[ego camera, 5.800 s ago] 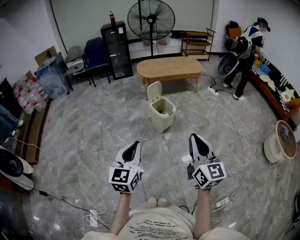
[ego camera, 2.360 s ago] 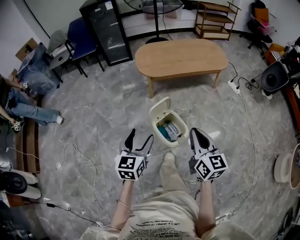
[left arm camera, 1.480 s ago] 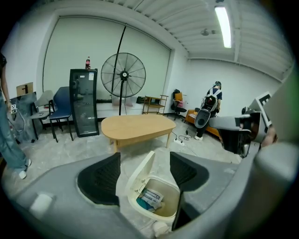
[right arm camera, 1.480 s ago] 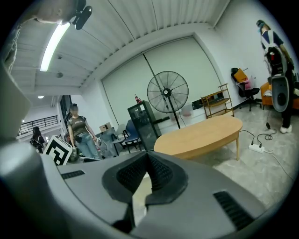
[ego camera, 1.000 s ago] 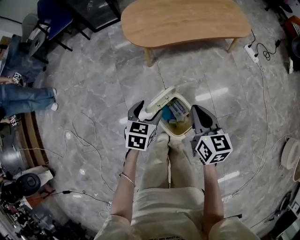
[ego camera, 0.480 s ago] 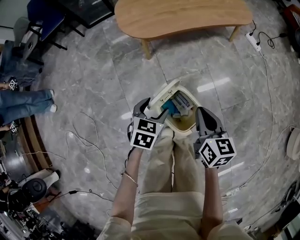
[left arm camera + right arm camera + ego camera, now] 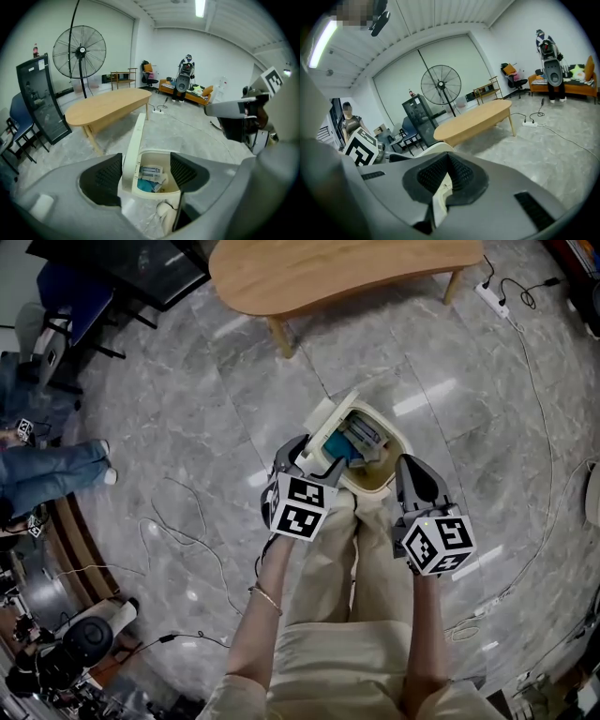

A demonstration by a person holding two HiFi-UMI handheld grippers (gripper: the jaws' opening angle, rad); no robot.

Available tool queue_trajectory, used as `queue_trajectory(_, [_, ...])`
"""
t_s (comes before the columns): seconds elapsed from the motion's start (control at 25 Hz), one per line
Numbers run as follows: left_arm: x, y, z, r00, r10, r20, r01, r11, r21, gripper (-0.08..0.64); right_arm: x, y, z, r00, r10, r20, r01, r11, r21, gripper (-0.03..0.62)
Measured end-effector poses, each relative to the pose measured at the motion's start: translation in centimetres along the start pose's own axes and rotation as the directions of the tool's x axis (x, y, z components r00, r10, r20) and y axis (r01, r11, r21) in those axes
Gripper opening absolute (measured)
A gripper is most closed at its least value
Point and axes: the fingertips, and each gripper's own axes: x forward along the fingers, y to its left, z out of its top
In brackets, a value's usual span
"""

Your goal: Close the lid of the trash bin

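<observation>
Lid (image 7: 325,421) is standing upright on the left side of the trash bin (image 7: 371,487), so none of the closing is done yet. The whole swing down is remaining. Bin is sitting on the grey floor (image 7: 187,427) right at your feet, near the wooden table (image 7: 347,273), with rubbish (image 7: 354,439) showing inside the open mouth.

You are holding the left gripper (image 7: 307,457) low over the bin's left edge, arm reaching forward and down, jaws spread wide. In the left gripper view the lid's thin edge is rising between the two jaws, close to the left-hand one. No pad is pressing on it as far as I can judge, and whether it is touching is unclear.

You are holding the right gripper (image 7: 415,472) just beside the bin's right rim, pointing forward. Its jaws are pinching together at the tips and clamping nothing. A cream sliver is showing through the gap below the tips, likely the bin behind.

Judging from this, you are lining up the left gripper to tip the lid over toward the right, and the right one is idling.
</observation>
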Motion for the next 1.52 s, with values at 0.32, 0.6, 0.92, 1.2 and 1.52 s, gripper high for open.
queue_trajectory(0.32, [0.0, -2.9, -0.2, 0.998, -0.066, 0.020, 0.065, 0.997, 0.038, 0.318, -2.2, -0.5, -1.7, 0.998, -0.059, 0.023, 0.058, 0.997, 0.046, 0.005])
queue_trajectory(0.6, [0.6, -5.4, -0.7, 0.996, -0.095, 0.000, 0.094, 0.995, 0.035, 0.318, -4.0, -1.9, -3.5, 0.998, -0.062, 0.022, 0.059, 0.991, 0.122, 0.005])
queue_trajectory(0.92, [1.9, -8.9, -2.0, 0.991, -0.130, -0.021, 0.130, 0.991, -0.014, 0.318, -6.4, -3.5, -5.9, 0.999, -0.045, -0.004, 0.045, 0.985, 0.166, 0.005])
queue_trajectory(1.2, [4.2, -12.0, -4.1, 0.981, -0.182, -0.061, 0.176, 0.980, -0.090, 0.318, -8.3, -5.3, -8.1, 0.999, -0.030, -0.035, 0.036, 0.978, 0.207, 0.005])
queue_trajectory(1.52, [6.7, -13.7, -6.0, 0.971, -0.213, -0.111, 0.197, 0.971, -0.137, 0.318, -8.4, -7.3, -9.4, 0.998, -0.021, -0.055, 0.032, 0.980, 0.198, 0.005])
